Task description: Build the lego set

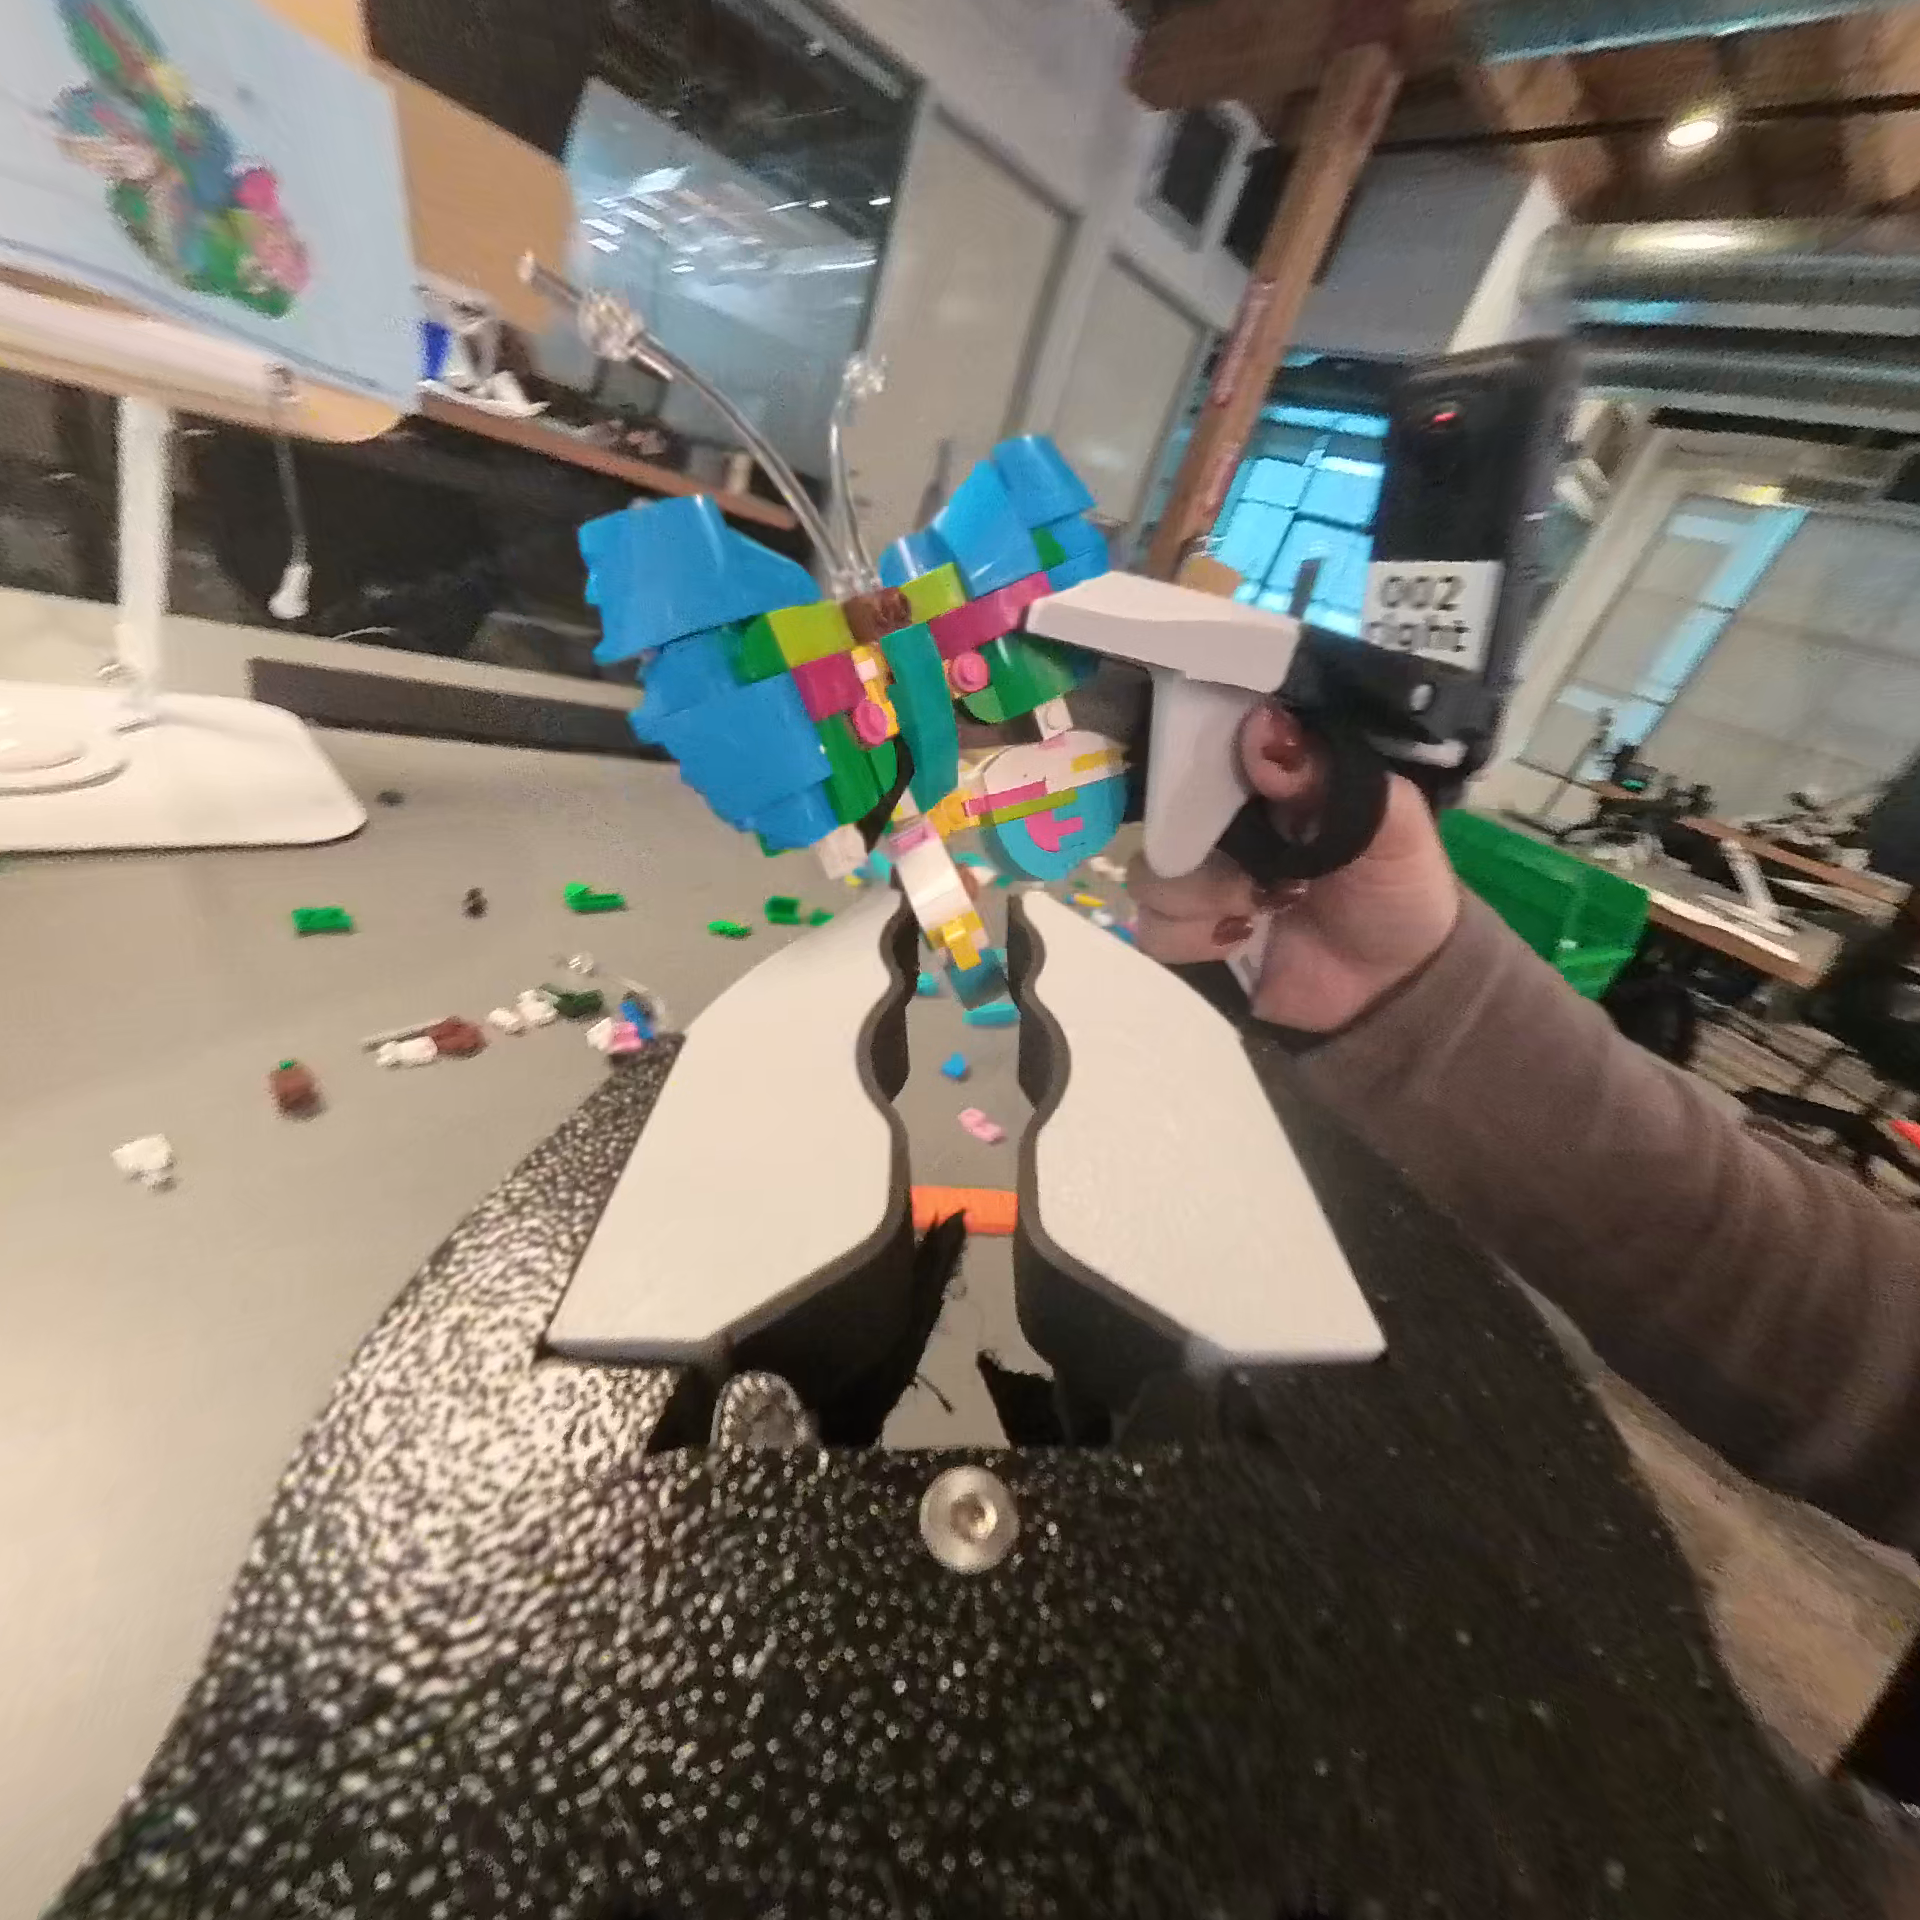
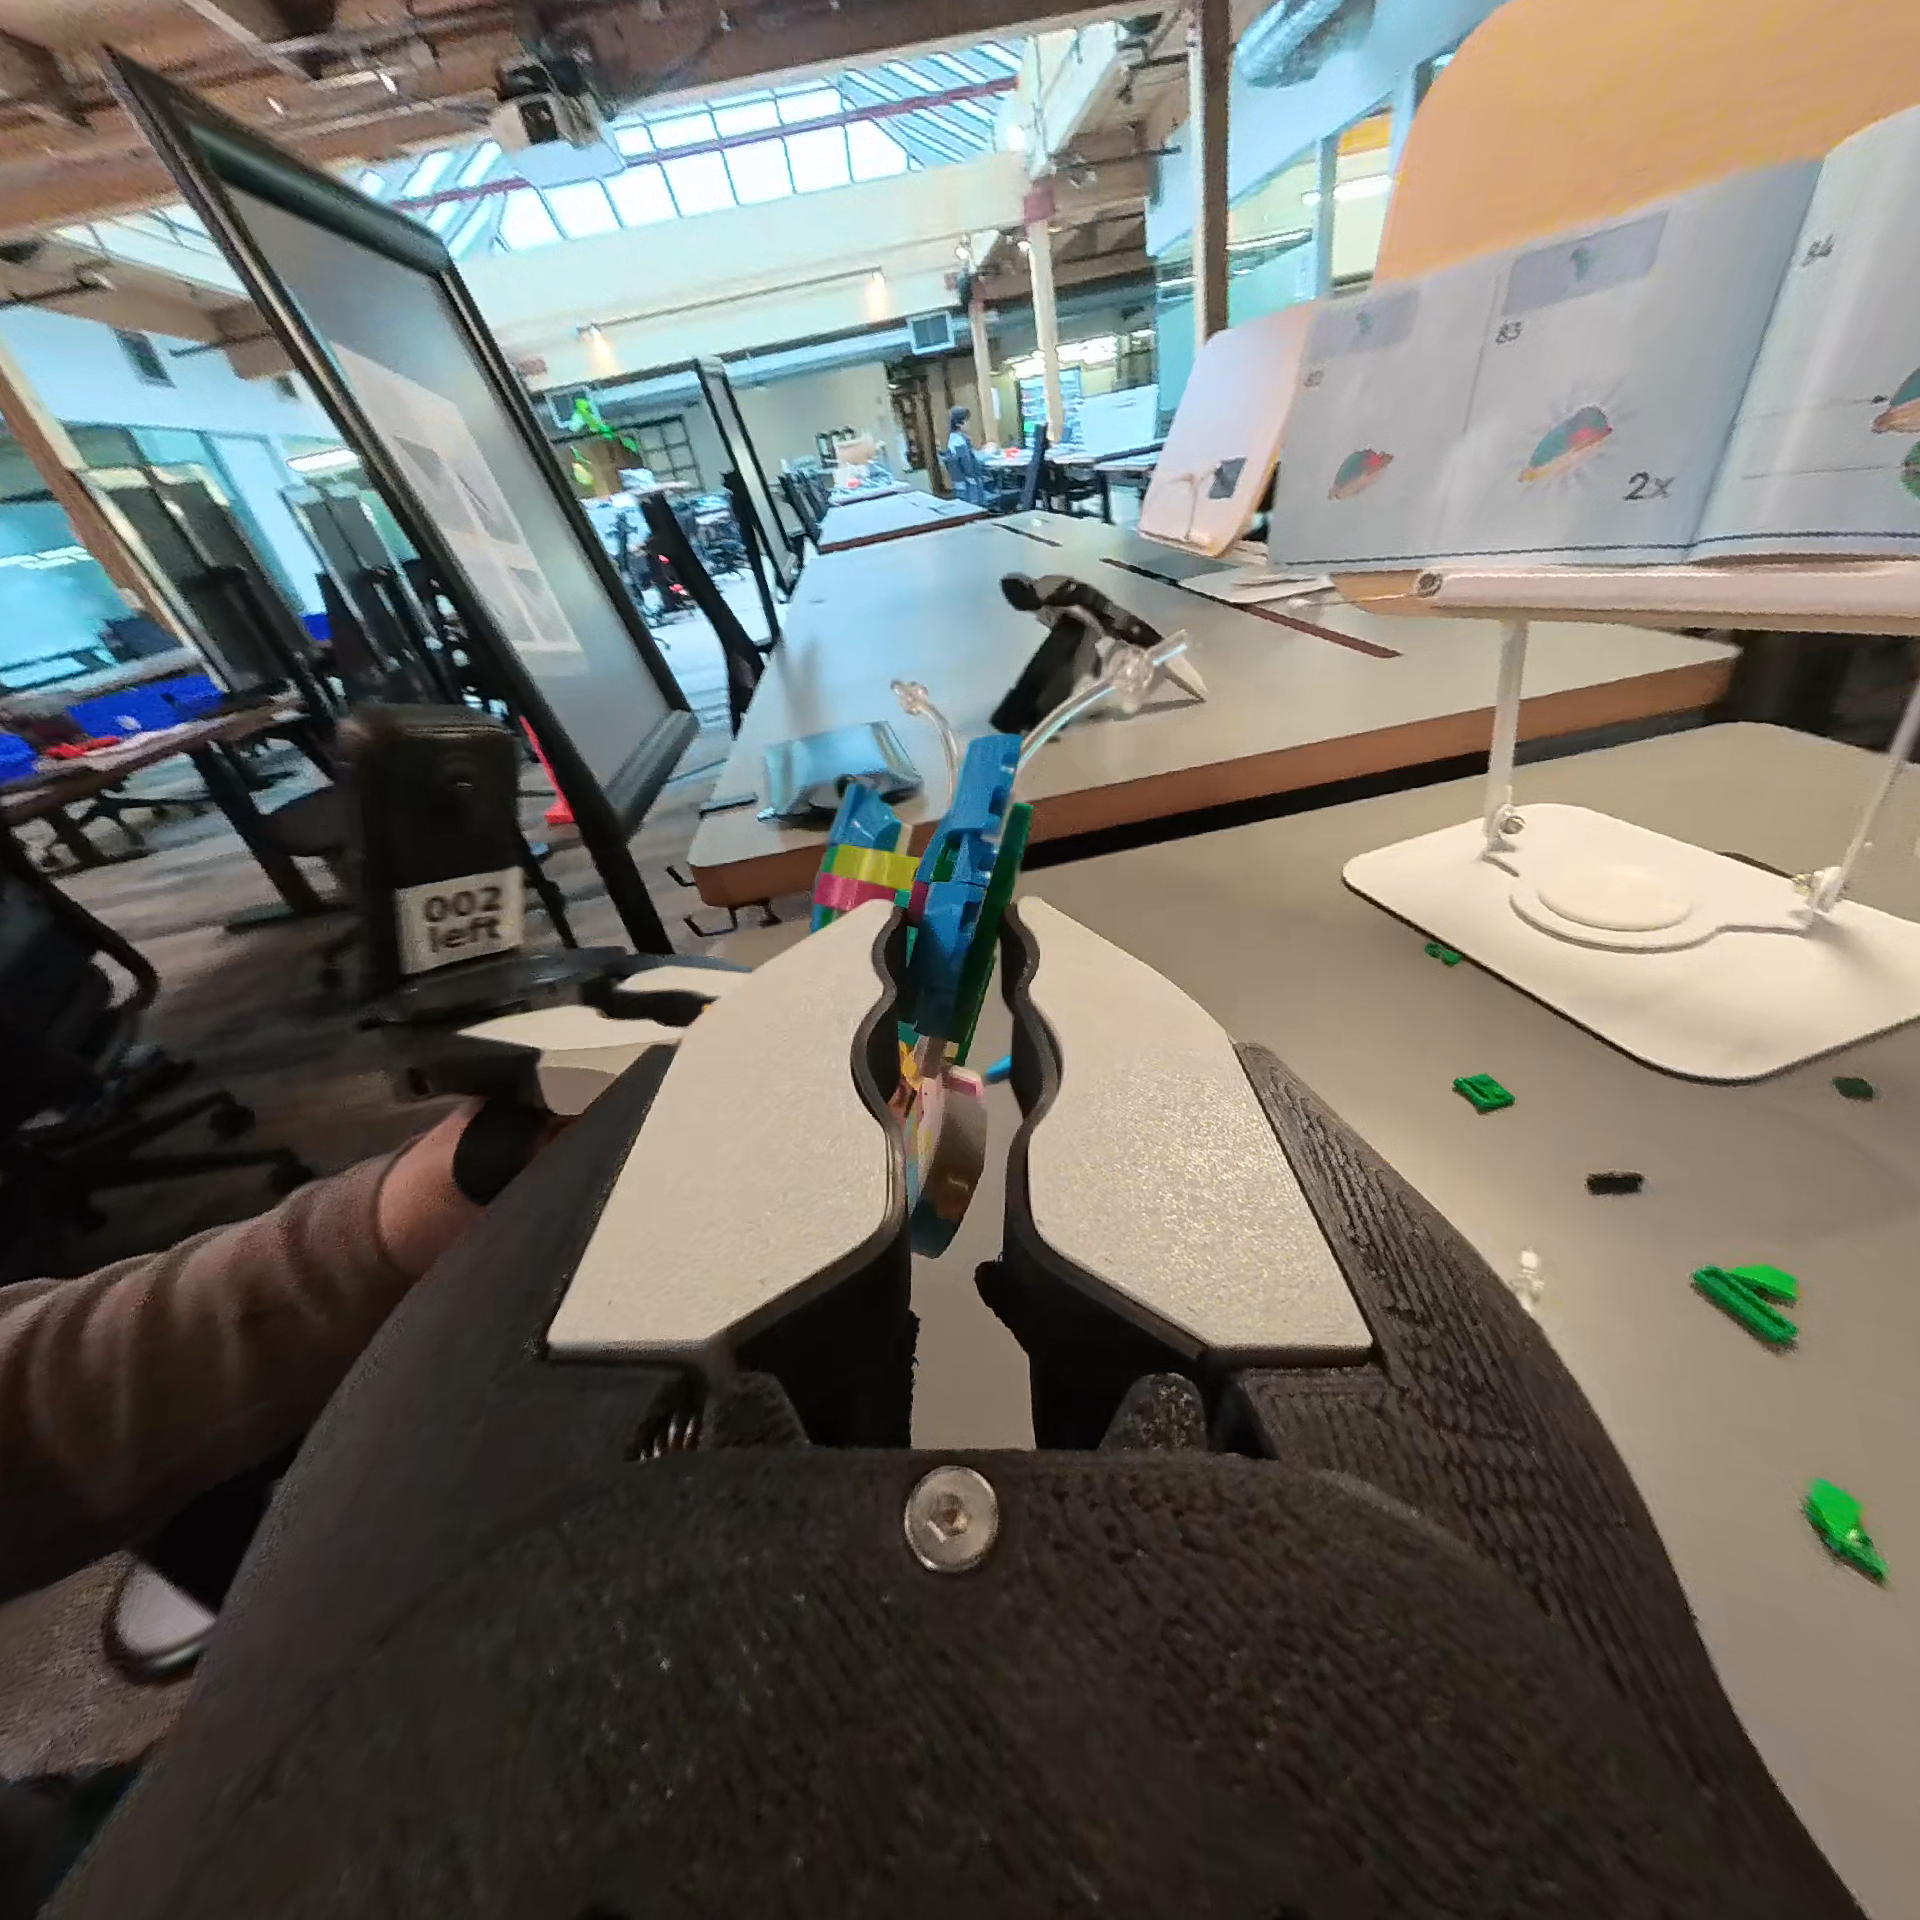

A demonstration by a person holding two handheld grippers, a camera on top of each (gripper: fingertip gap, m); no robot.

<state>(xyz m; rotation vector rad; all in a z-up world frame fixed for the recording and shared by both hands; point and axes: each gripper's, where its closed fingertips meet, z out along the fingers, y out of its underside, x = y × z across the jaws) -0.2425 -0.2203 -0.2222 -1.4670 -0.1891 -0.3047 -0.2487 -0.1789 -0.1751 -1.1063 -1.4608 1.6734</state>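
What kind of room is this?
Probably a big open workshop or office. Long tables run far back, there are office chairs, skylights in the roof, and a lego booklet sits on a stand.

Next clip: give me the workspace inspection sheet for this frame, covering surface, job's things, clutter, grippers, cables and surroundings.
Surface: grey table, mostly bare.
Job's things: butterfly model held in the air, blue wings, clear antennae; open instruction booklet on a white stand.
Clutter: loose green, white, brown and pink bricks scattered on the table.
Grippers: left gripper closed on the model's lower tail; right gripper closed on a wing, which sits edge-on between its fingers.
Cables: nothing seen.
Surroundings: open workshop with more tables, a dark framed board, a green bin, a person seated far off.
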